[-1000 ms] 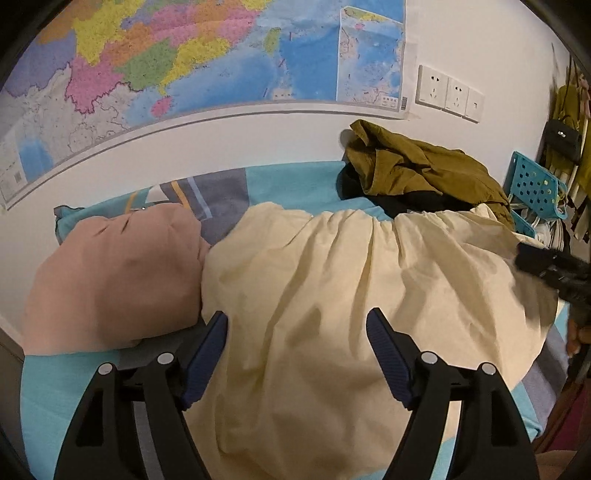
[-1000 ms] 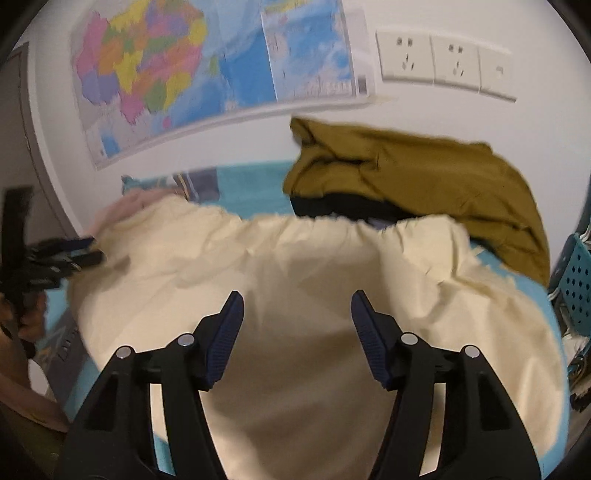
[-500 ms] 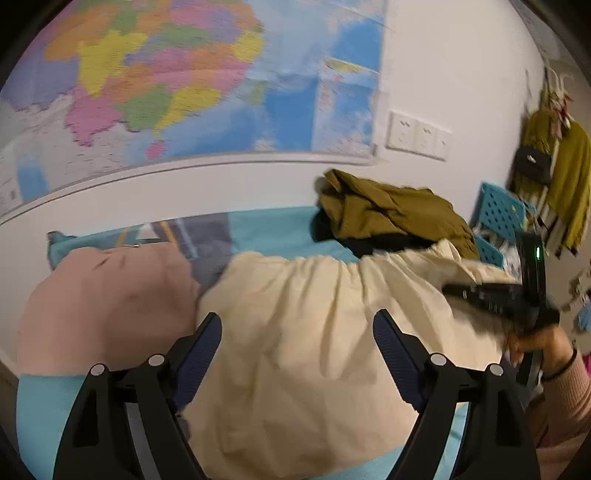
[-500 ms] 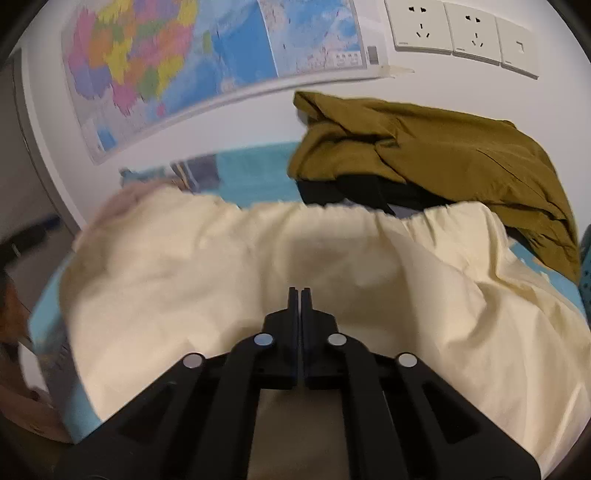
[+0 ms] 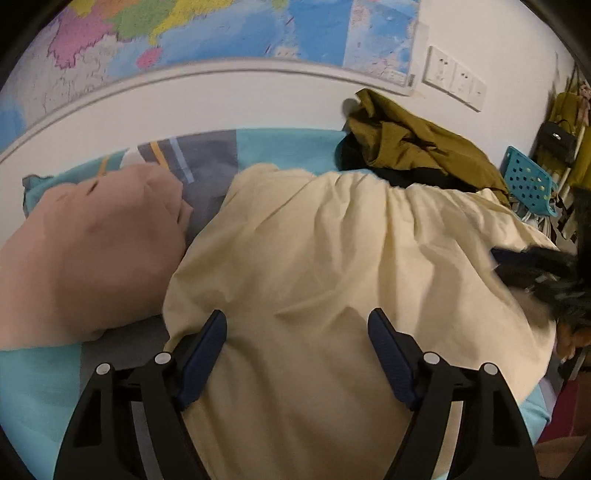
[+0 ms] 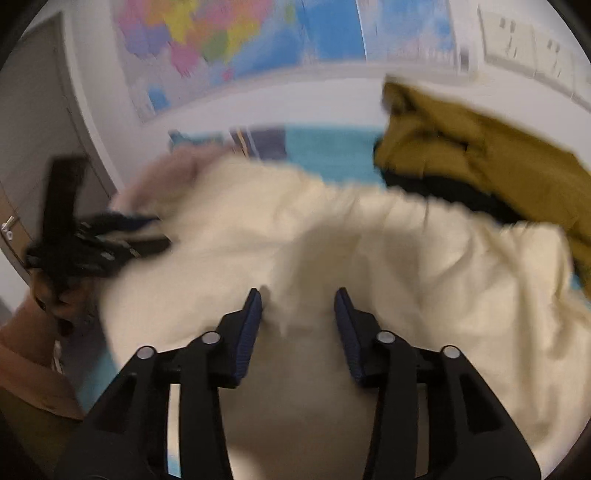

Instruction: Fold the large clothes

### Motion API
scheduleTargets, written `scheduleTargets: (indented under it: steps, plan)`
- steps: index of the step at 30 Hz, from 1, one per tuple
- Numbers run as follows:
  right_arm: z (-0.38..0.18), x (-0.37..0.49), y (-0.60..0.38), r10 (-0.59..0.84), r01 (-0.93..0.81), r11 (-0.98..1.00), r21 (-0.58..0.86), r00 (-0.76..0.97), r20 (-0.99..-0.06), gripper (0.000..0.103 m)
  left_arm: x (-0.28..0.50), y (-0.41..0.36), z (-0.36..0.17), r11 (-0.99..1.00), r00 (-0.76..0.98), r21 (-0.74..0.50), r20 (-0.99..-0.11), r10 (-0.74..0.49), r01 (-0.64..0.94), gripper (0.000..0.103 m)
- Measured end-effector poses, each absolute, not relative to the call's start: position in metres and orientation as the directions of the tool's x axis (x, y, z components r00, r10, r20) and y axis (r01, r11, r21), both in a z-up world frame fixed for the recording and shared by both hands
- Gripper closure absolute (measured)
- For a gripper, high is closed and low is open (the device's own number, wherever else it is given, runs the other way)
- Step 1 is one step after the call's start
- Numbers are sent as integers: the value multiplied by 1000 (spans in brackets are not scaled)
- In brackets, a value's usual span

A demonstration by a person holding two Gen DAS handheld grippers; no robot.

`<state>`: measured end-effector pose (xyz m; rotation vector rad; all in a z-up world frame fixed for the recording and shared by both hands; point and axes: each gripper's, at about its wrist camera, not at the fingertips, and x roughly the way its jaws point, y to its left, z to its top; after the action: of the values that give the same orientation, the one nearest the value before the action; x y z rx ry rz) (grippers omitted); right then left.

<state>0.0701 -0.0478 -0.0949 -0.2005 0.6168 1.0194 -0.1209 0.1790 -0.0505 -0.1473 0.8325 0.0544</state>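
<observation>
A cream garment (image 5: 332, 266) lies spread and rumpled across the bed (image 5: 33, 387), beside a pink pillow (image 5: 88, 254) and below an olive jacket (image 5: 417, 147). The left gripper (image 5: 297, 354) and right gripper (image 6: 298, 325) hover over it, jaws apart and empty; no fold appears made yet.

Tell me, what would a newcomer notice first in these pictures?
A big cream garment covers the middle of the bed, with both open grippers, left and right, over its near edge. A colourful map hangs on the wall behind, and an olive jacket lies heaped at the far right.
</observation>
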Motion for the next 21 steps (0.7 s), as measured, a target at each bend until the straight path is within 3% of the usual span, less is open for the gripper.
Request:
scheduleTargets:
  steps: [2,4,7,9,11,15,16,18,21]
  plan:
    - [-106,85,-43,705,-812,568,134,397,-587,84,-119,178,-51,987,664,-105,-747,4,-123,27]
    - [-103,88,-47,722,-808,563,172,380,-578,84,-119,172,-46,988,660,-70,-750,38,-136,27]
    - [-88,79,-71,751,-811,556,184,395,-529,72,-128,167,-34,989,682,-90,-731,15,-118,27]
    - [-75,72,-98,752,-797,581,162,450,-481,58,-137,163,-23,991,713,-107,-701,-18,-79,27]
    - [-61,73,-137,718,-744,652,148,543,-435,54,-145,156,-14,993,734,-111,-678,-43,-45,26]
    - [-60,92,-194,615,-615,771,168,649,-449,53,-150,142,-18,993,732,-116,-676,-89,13,25]
    - [-67,102,-204,596,-589,787,184,650,-471,55,-147,141,-25,993,716,-114,-692,-89,13,25]
    - [-83,122,-218,573,-545,808,224,639,-513,71,-143,144,-38,991,690,-131,-719,-88,-10,25]
    - [-109,149,-223,536,-502,833,233,628,-564,74,-139,154,-48,981,678,-192,-724,-123,-26,25]
